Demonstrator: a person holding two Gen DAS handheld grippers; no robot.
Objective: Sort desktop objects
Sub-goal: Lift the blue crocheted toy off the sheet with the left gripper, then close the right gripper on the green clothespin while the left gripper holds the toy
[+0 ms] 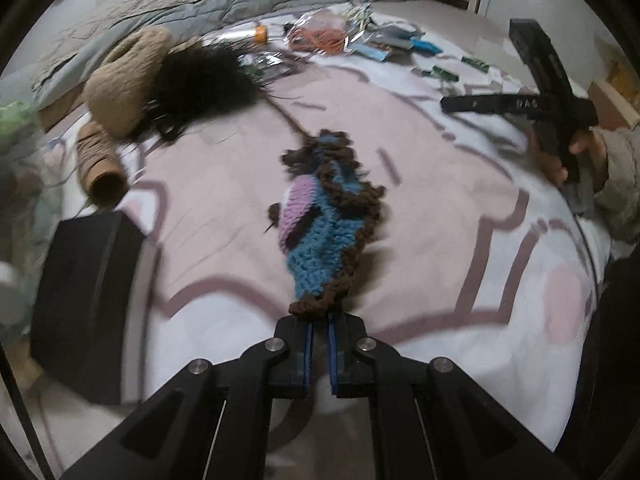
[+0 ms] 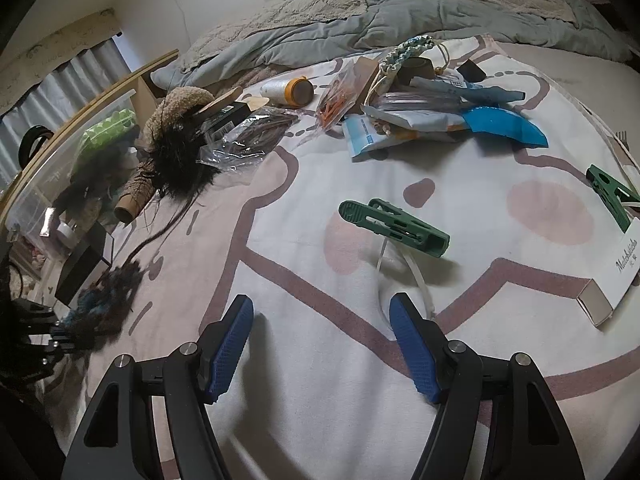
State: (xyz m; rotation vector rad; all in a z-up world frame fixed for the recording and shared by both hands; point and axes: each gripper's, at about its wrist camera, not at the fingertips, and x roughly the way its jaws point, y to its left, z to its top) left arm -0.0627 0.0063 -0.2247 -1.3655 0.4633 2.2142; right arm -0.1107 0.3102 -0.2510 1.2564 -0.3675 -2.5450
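My left gripper (image 1: pixel 319 322) is shut on the brown edge of a crocheted piece (image 1: pixel 328 224) in blue, lilac and brown, which hangs out ahead of it over the pink and white blanket (image 1: pixel 440 240). A dark yarn strand runs from the piece back to the black fluffy yarn (image 1: pixel 200 80). In the right wrist view the same crocheted piece (image 2: pixel 106 300) shows blurred at the far left with the left gripper (image 2: pixel 60 334) holding it. My right gripper (image 2: pixel 322 316) stands open above the blanket with nothing between its fingers. A green clip (image 2: pixel 394 226) lies just ahead of it.
A black box (image 1: pixel 86 304) sits at the left, by a beige yarn cone (image 1: pixel 98 168) and a tan knit bundle (image 1: pixel 128 76). A matchbox (image 2: pixel 612 276) and another green clip (image 2: pixel 610 196) lie right. Packets, a white spool (image 2: pixel 286 90) and a grey duvet (image 2: pixel 400 20) fill the back.
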